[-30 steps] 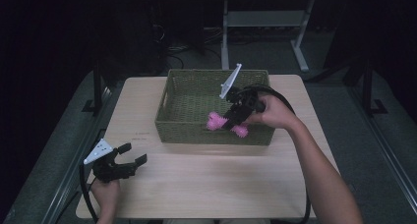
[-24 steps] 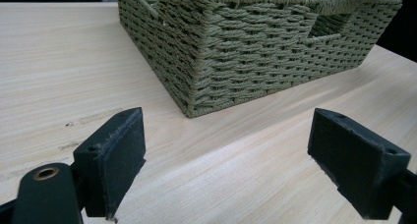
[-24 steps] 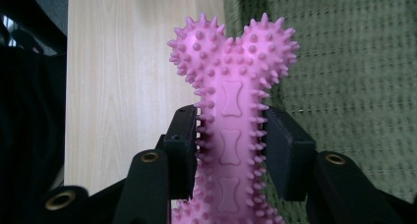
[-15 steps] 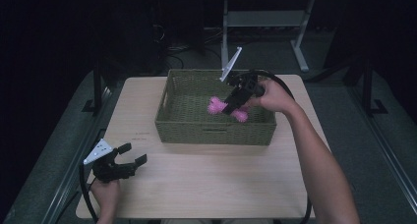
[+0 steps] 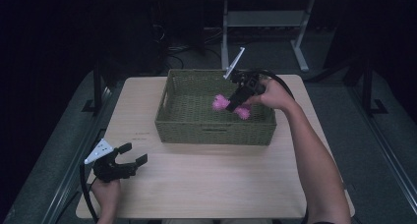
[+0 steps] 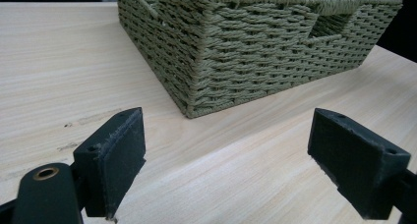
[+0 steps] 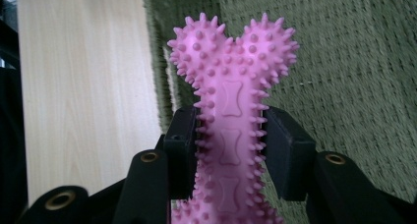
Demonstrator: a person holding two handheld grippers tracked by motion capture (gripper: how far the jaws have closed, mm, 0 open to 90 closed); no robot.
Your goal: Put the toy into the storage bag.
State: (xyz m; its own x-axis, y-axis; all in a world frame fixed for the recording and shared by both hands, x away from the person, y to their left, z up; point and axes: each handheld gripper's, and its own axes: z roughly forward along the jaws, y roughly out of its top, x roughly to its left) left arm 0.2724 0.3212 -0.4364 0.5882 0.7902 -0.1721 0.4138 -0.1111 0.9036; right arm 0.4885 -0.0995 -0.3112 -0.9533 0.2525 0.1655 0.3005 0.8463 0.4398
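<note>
right gripper [image 5: 236, 105] has its fingers clamped on the shaft of the pink spiky bone toy [image 7: 231, 111], held over the woven basket [image 5: 196, 130]. looks light, rubbery, grippy. left gripper [image 5: 129, 159] sits wide open, empty, on the worktop [image 5: 221, 180].

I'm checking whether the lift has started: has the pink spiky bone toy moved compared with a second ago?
Yes. In the high view the pink bone toy, clamped in the right hand-held gripper, has moved from the basket's near wall toward its far wall.
</note>
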